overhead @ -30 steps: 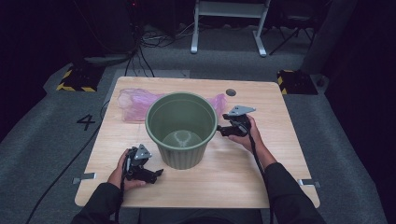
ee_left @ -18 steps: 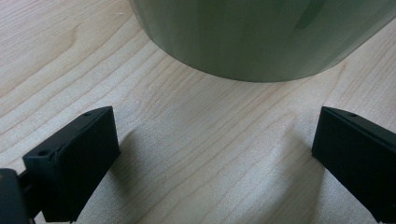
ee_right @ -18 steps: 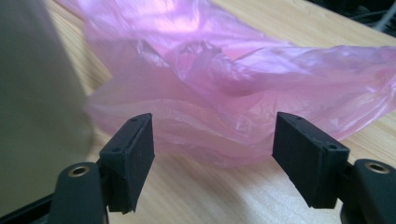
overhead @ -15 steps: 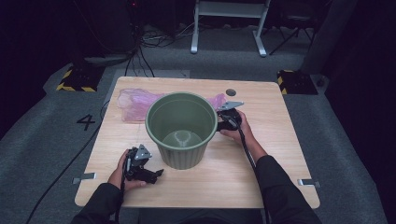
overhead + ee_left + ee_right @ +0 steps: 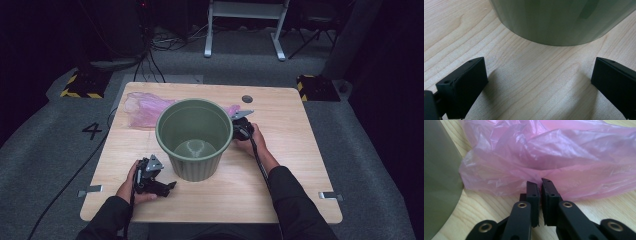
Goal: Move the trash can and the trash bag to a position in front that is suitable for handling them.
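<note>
On the pale wood worktop (image 5: 295,165) the bag (image 5: 554,157) lies crumpled behind the bin (image 5: 195,137) – right hand-held gripper (image 5: 539,182) has just closed, pinching its edge; left hand-held gripper (image 5: 536,82) rests spread beside the bin; lining – all left.

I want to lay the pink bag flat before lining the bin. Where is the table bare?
The widest bare wood lies right of the right tool, out to the table edge. The near edge between the two forearms is free too. The far left is crowded: the pink bag lies behind the green bin. The left tool fills the near-left corner.
</note>
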